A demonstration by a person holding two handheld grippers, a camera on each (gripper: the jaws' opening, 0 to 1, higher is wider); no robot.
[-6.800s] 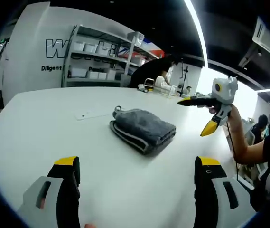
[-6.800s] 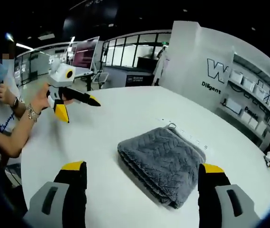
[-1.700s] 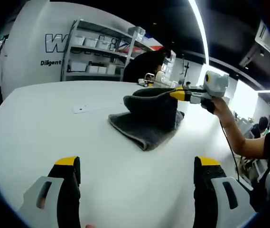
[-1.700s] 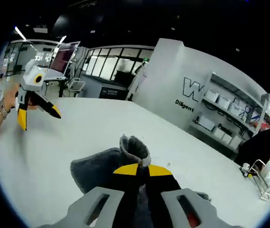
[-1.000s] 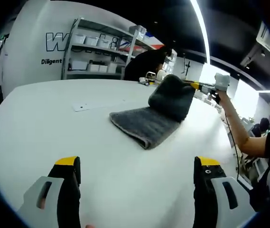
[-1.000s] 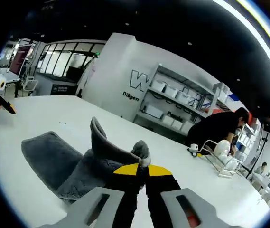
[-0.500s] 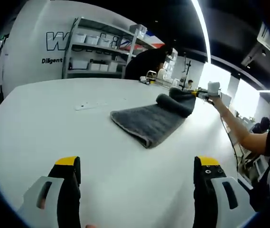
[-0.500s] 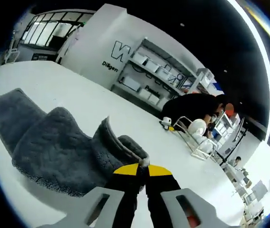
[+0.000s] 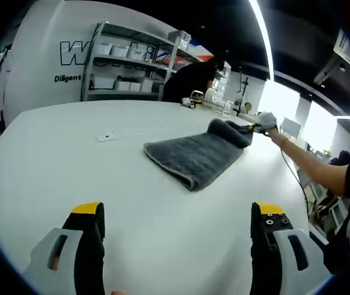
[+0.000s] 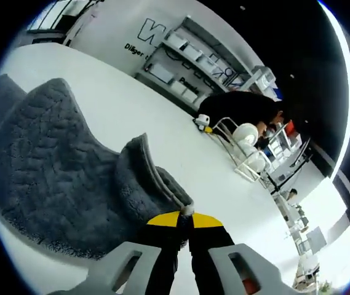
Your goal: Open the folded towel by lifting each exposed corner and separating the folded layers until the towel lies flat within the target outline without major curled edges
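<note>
Jaws of the right gripper (image 10: 182,216) pinch the towel (image 10: 58,160) corner; left gripper (image 9: 175,215) jaws gape, towel well ahead.

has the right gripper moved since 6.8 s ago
Yes. In the left gripper view, the right gripper, once open above the table beside the folded towel, now grips its corner low past the far end, nearer the dish rack.

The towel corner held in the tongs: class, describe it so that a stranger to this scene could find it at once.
Start at the broad white table, then find the grey towel spread on it. At its far end, the corner stands bunched above the flat part, pinched in the right tongs.
</note>
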